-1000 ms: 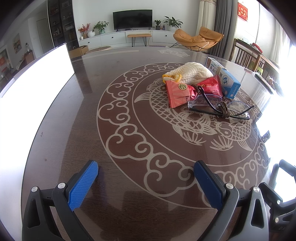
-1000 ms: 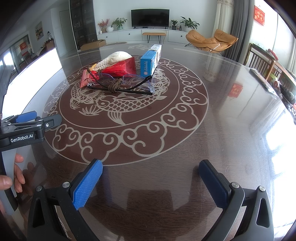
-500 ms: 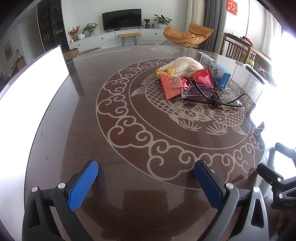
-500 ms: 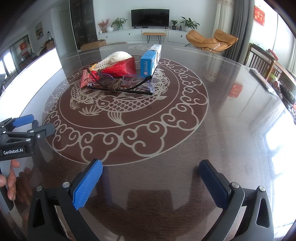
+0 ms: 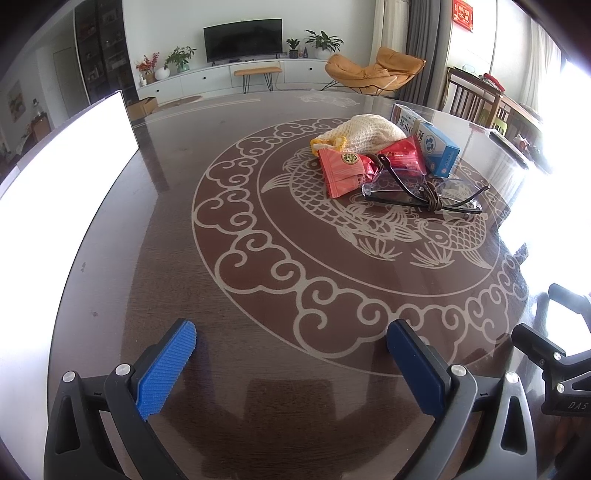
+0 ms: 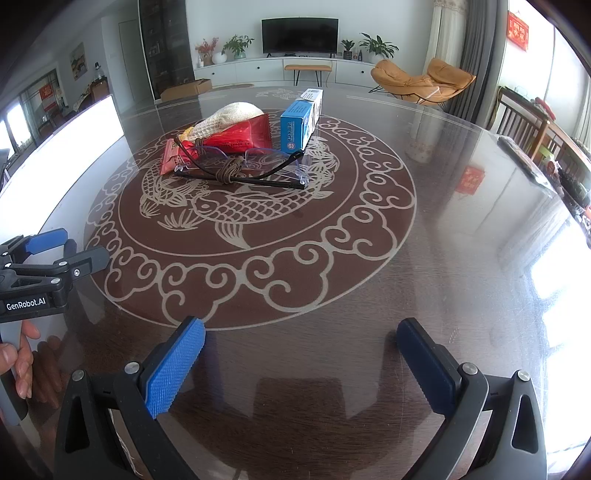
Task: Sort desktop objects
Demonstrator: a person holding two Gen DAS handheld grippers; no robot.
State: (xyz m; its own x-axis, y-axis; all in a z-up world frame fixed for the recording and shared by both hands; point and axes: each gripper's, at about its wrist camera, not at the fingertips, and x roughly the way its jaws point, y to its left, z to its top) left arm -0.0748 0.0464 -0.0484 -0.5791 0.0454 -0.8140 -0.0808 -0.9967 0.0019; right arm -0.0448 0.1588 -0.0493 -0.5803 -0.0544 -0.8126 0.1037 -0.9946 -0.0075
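Lying crosswise ahead, glasses (image 6: 243, 168), long axis left-to-right; left tongs (image 5: 291, 363) and right tongs (image 6: 301, 356) both released.

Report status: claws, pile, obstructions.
Left claw and right claw open, empty. Pile untouched: glasses in front, box behind. Nothing between.

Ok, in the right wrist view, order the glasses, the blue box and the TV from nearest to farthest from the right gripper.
From the right gripper, which is open above bare table:
1. Glasses, front of the pile, slightly left of centre.
2. Blue box, just behind the glasses, on the pile's right side.
3. TV, on the far wall beyond the table.
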